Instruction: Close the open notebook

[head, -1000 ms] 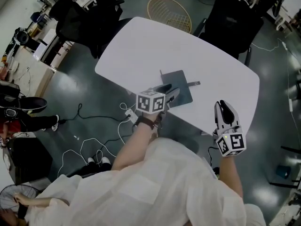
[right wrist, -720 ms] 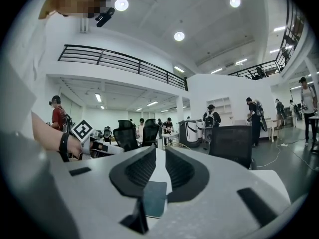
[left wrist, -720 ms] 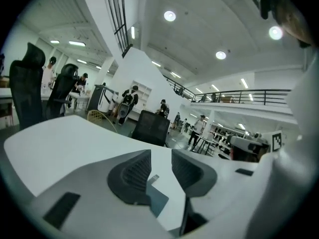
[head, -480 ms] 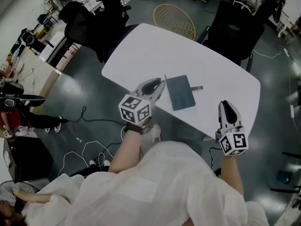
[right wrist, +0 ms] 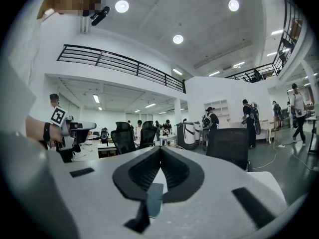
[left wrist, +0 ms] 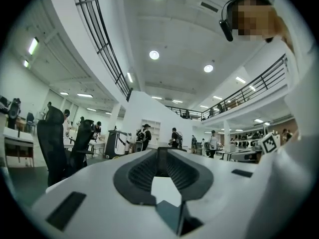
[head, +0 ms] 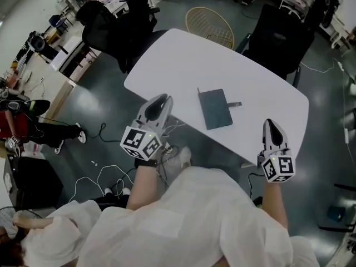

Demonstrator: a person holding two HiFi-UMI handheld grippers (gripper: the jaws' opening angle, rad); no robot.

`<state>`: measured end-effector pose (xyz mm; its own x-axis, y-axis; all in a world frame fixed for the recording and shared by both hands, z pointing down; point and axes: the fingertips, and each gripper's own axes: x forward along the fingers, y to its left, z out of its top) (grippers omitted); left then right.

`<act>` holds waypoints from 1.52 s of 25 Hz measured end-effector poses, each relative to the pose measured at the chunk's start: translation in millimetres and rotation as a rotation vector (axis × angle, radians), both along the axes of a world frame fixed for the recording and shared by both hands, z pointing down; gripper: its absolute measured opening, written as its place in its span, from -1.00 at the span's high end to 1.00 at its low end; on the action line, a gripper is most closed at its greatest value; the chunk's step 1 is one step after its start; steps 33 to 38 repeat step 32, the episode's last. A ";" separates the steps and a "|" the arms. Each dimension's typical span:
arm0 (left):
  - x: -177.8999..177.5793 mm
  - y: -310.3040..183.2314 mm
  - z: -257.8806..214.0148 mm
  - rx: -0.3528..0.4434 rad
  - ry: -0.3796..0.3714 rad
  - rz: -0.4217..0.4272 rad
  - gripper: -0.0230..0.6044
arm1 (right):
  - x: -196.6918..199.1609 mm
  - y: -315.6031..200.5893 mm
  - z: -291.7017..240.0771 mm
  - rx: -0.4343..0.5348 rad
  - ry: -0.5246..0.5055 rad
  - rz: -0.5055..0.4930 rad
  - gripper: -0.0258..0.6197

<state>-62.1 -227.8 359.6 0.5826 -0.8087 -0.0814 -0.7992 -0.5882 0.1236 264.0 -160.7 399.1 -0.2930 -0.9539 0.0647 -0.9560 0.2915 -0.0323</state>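
Observation:
The dark teal notebook [head: 216, 109] lies closed and flat on the white table [head: 183, 60], with a small strap sticking out at its right side. My left gripper [head: 160, 98] [left wrist: 162, 156] hovers left of the notebook at the table's near edge, well apart from it. Its jaws are closing and nothing is between them. My right gripper [head: 269, 122] [right wrist: 160, 151] is held at the table's near right edge, shut and empty. In the right gripper view, the left gripper's marker cube [right wrist: 58, 116] shows at the left.
Black office chairs stand at the table's far left [head: 105, 24] and far right [head: 275, 32]. A round wicker basket [head: 210, 18] sits on the floor behind the table. Loose cables [head: 108, 174] lie on the floor to my left.
My left gripper has drawn back from the notebook's near left corner, moving left and toward me past the table edge. The notebook stays flat and closed. The right gripper has kept still.

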 end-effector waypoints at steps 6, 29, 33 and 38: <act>-25.3 15.4 -18.3 0.082 0.000 -0.068 0.75 | 2.7 2.7 5.7 -0.028 0.021 0.011 0.91; -12.6 28.8 -8.5 0.062 -0.019 -0.041 0.76 | -0.8 5.9 6.2 -0.046 0.085 0.014 0.92; -8.5 28.2 -9.3 0.063 -0.022 -0.040 0.76 | 1.5 5.3 5.5 -0.046 0.087 0.010 0.92; -8.5 28.2 -9.3 0.063 -0.022 -0.040 0.76 | 1.5 5.3 5.5 -0.046 0.087 0.010 0.92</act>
